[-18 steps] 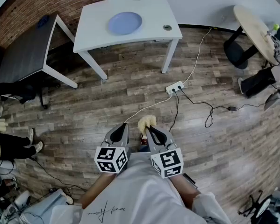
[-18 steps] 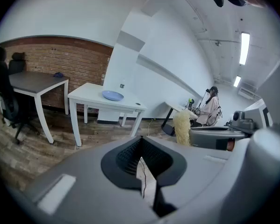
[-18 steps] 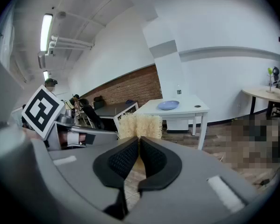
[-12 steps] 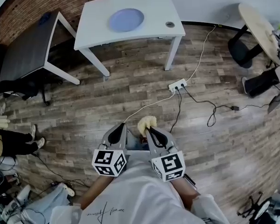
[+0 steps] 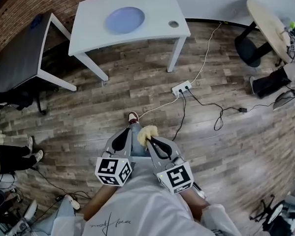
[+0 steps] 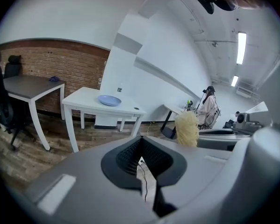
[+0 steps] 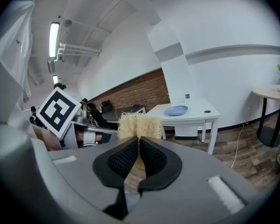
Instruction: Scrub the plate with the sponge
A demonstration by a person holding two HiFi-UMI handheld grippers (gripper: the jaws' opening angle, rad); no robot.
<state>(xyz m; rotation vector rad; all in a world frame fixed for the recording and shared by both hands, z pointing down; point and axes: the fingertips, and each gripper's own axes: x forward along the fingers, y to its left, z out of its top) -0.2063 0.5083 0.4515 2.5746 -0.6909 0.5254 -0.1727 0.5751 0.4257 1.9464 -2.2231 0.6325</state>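
A round blue plate [image 5: 125, 19] lies on the white table [image 5: 157, 4] far ahead, well out of reach of both grippers. It also shows small in the left gripper view as the plate [image 6: 110, 100] and in the right gripper view as the plate [image 7: 176, 110]. My right gripper [image 5: 149, 139] is shut on a pale yellow fibrous sponge [image 5: 147, 131], which sticks up past the jaw tips as the sponge [image 7: 139, 126]. My left gripper [image 5: 121, 140] is held beside it, close to my body, shut with nothing between its jaws. From the left gripper view the sponge [image 6: 187, 129] stands to the right.
A dark table [image 5: 19, 58] stands left of the white one. A power strip [image 5: 181, 88] and cables lie on the wood floor between me and the table. A round table [image 5: 268, 21] and chair base are at the right; a person's legs [image 5: 9, 154] at the left edge.
The whole view has shifted, with the table now slightly further left. A shoe has come into sight on the floor just ahead of the grippers. Both grippers stay side by side.
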